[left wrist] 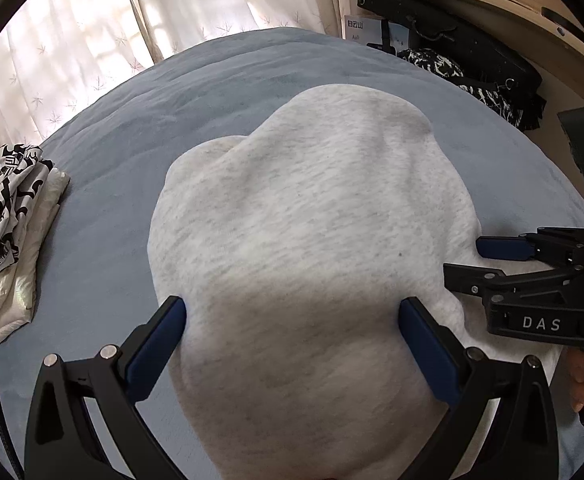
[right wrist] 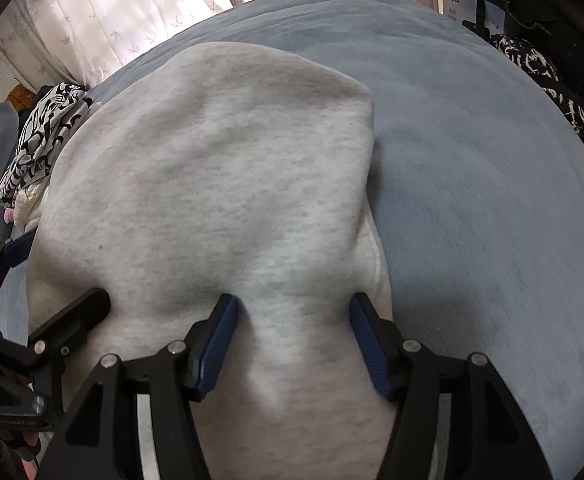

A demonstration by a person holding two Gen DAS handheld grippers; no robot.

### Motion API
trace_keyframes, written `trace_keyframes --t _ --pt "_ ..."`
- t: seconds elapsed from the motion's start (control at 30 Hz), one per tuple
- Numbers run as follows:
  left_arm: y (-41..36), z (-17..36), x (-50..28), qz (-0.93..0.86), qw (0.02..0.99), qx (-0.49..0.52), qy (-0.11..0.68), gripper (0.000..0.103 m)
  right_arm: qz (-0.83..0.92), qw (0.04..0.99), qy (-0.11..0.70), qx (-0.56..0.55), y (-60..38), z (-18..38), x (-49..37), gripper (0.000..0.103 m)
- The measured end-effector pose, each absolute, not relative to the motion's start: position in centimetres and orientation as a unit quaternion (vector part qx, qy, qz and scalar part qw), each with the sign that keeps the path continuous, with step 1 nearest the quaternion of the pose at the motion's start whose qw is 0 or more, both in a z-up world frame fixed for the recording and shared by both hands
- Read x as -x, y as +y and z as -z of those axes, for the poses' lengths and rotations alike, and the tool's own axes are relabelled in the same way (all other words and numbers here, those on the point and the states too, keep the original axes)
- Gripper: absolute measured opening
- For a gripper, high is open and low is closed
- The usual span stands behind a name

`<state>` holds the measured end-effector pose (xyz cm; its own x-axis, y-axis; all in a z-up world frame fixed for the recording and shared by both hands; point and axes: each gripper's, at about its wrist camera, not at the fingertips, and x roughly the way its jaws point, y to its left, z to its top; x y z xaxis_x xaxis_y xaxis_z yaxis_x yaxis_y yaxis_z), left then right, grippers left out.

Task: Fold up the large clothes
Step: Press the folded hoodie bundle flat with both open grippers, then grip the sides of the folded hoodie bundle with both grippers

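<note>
Grey garment: heather sweatshirt (left wrist: 312,216) lies folded over on the blue bedspread (left wrist: 220,80).
Your left gripper (left wrist: 292,312): spread wide, released, straddling its near edge.
Your right gripper (right wrist: 292,320): jaws apart around a fabric ridge; no firm pinch evident.
Progress: one fold looks laid; further folding probably remains.
Beside it: patterned clothes stack (left wrist: 8,216) at the sweatshirt's left.
Writing: "DAS" on the right gripper's body.

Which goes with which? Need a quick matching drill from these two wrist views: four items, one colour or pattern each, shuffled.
Items:
1. garment being folded
2. bed cover
3. folded clothes pile
4. left gripper pads

Descriptions:
A. black-and-white print
B. dark blue
C. heathered light grey
D. pale blue-grey

Pairs: 1-C, 2-D, 3-A, 4-B
</note>
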<state>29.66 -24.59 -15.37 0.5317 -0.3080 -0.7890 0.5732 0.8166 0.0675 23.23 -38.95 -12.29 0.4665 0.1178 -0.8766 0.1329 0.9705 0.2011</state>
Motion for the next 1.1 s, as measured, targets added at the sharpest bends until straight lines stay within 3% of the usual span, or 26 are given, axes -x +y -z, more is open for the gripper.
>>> trace_keyframes --t 0.93,1.1 --pt "-22.5 14.0 -28.9 0.281 0.877 -0.113 0.372 0.103 0.004 0.852 0.513 -0.103 -38.8 10.4 -22.7 0.062" --pt "-21.5 12.7 -28.6 0.269 0.881 -0.078 0.381 0.103 0.017 0.856 0.511 -0.080 -38.4 8.8 -21.5 0.068"
